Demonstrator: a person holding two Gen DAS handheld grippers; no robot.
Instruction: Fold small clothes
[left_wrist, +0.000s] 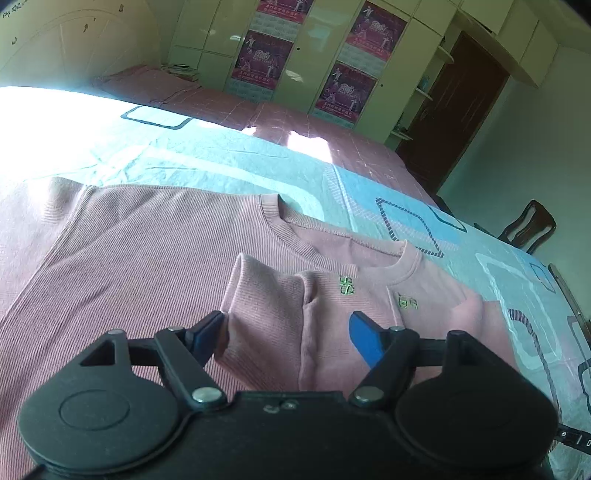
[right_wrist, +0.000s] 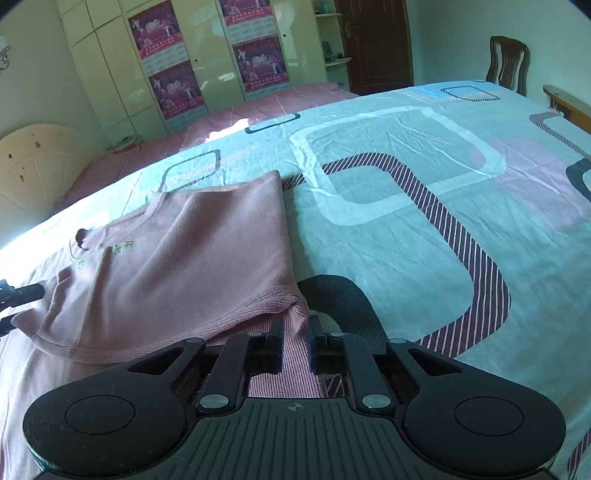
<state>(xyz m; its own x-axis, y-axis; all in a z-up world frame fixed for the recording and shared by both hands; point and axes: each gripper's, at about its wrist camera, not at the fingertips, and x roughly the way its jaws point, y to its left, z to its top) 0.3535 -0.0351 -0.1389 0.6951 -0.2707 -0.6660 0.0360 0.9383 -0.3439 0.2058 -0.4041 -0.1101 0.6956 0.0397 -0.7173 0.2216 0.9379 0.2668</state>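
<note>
We see the pink ribbed sweater (left_wrist: 140, 258) lying on the patterned bedsheet (right_wrist: 406, 229), its right side folded over the chest, the sleeve cuff (left_wrist: 269, 295) resting below the neckline. Our left gripper (left_wrist: 288, 332) hovers with jaws wide apart either side of that cuff, while our right gripper (right_wrist: 295, 339) has its jaws closed on the folded sweater corner. Beyond the bed stand the wardrobe (right_wrist: 207, 55) and a wooden chair (right_wrist: 508, 62).

A pink sweatshirt (right_wrist: 177, 273) is spread on the patterned bed sheet (right_wrist: 406, 229), partly folded over itself. Its near corner is pinched between the nearly closed fingers of the right tool (right_wrist: 295, 343). Part of the left tool (right_wrist: 18, 295) is seen at the garment's left side.
</note>
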